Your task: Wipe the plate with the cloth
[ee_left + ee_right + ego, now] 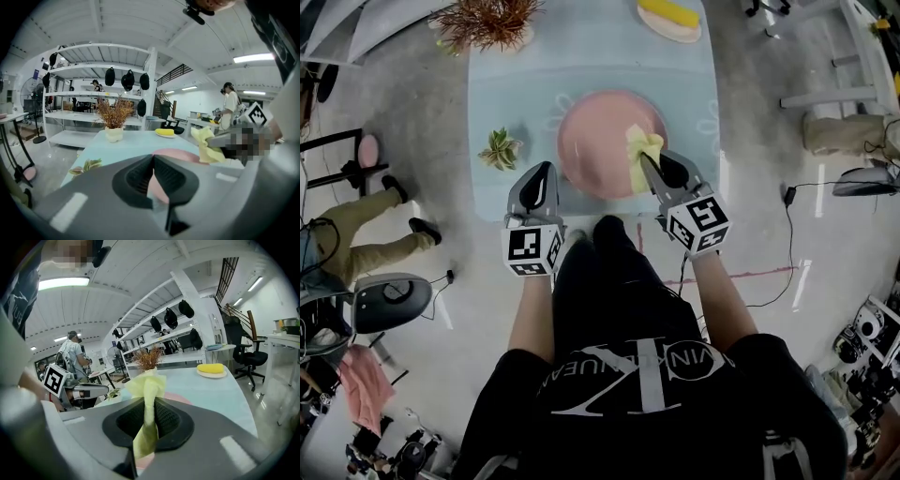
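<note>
A round pink plate (605, 141) lies near the front edge of the pale blue table (516, 84). My right gripper (649, 164) hangs over the plate's right rim, shut on a yellow cloth (643, 150). In the right gripper view the cloth (147, 390) stands up pinched between the closed jaws (149, 401), with the plate (180, 399) behind it. My left gripper (546, 173) hovers at the plate's front left, shut on nothing. Its own view shows the jaws (153, 161) pressed together, the plate (180, 155) beyond them and the cloth (204, 143) to the right.
A small potted succulent (500, 150) sits left of the plate. A vase of dried branches (487, 23) stands at the table's far left, and a dish with something yellow (670, 17) at the far right. A person's legs (366, 225) and a chair (389, 300) are on the left.
</note>
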A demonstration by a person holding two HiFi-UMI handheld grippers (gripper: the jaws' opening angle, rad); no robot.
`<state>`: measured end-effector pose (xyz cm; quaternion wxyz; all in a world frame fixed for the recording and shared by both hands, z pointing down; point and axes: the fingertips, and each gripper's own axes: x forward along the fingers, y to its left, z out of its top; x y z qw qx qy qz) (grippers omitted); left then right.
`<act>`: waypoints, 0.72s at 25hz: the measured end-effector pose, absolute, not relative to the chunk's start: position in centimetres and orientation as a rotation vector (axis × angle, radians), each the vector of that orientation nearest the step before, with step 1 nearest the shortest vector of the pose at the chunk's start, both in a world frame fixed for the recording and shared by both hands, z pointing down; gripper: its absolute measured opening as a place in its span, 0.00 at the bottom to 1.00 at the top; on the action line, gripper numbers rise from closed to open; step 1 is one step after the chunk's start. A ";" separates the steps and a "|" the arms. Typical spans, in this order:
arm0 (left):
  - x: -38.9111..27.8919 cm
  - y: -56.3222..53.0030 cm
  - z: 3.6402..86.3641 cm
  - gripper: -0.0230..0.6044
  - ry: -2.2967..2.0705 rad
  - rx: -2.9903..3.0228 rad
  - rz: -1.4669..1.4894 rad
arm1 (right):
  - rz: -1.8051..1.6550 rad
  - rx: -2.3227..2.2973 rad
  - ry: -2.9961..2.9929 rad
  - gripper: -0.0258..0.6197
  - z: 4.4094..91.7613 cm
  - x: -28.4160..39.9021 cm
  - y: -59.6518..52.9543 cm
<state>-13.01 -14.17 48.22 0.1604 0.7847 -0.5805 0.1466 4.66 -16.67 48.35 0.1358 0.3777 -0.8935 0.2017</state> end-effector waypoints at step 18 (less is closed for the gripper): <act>-13.7 -15.3 54.5 0.04 -1.533 2.124 0.589 | 0.550 0.997 -2.391 0.10 52.9 0.6 -18.2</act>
